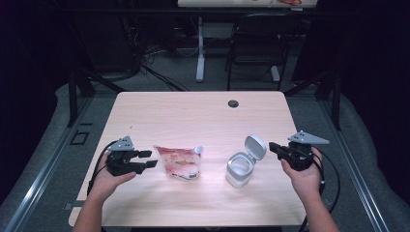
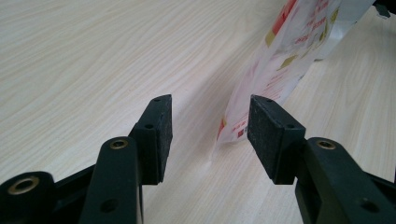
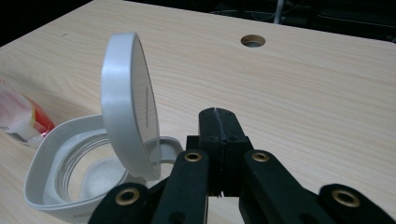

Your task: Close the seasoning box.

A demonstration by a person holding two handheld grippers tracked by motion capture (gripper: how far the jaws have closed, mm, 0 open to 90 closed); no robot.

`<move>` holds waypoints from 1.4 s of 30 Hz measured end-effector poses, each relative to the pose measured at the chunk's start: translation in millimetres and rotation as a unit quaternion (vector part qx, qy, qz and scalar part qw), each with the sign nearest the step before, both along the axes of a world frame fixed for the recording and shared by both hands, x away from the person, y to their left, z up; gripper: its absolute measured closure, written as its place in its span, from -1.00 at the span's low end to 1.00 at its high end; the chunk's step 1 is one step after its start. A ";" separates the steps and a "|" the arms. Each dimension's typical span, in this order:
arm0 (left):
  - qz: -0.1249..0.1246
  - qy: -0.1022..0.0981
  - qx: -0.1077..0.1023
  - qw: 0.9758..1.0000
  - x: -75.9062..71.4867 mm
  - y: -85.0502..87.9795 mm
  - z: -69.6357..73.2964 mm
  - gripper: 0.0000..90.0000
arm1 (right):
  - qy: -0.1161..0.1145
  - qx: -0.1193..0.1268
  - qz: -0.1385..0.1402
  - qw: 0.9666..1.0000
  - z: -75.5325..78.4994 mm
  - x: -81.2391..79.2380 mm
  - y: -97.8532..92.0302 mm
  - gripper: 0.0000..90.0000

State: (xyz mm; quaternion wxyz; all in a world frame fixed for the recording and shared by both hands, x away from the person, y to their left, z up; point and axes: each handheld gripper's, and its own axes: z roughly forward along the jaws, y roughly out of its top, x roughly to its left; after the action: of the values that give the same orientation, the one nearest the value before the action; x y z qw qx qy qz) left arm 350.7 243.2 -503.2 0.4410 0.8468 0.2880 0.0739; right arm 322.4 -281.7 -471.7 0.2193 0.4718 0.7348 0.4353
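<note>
**A:** What does the high view give?

**B:** One wooden table (image 1: 203,116). On it lie one pink-and-white pouch (image 1: 180,162), torn open at the top, and one white container (image 1: 240,169) with its hinged lid (image 1: 255,146) flipped up. The left gripper (image 1: 149,159) hovers just beside the pouch; the right gripper (image 1: 271,146) sits near the lid. Two grippers, two items. Pouring looks not yet begun.

**A:** And the left gripper view?

**B:** Its jaws stand released, nothing between the pads (image 2: 163,126). The pouch (image 2: 275,70) stands just ahead, untouched.

**A:** The right gripper view?

**B:** Jaws clenched together on nothing. The container (image 3: 51,186) sits left of them, lid (image 3: 126,98) upright, some white powder (image 3: 100,177) inside. Grasping the pouch and tipping it remain, I judge.
</note>
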 end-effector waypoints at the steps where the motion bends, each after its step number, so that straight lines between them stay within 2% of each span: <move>1: 0.000 0.000 0.000 1.000 -0.1 0.1 0.0 0.12 | -0.001 0.000 0.000 1.000 -0.1 -0.4 0.6 1.00; 27: 0.002 0.000 -0.001 1.000 0.5 1.6 -0.5 0.12 | -0.016 0.010 0.029 0.999 6.2 -10.2 18.8 1.00; 42: 0.008 0.001 0.002 1.000 0.9 5.8 -1.4 0.12 | -0.014 0.016 0.053 0.998 -1.1 -18.7 33.6 1.00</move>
State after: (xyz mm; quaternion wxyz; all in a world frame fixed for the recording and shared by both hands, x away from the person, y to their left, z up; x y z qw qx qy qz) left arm 351.7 249.1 -504.6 0.4387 0.8453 0.2950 0.0771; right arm 303.7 -248.1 -472.8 0.1990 0.4290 0.7487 0.4646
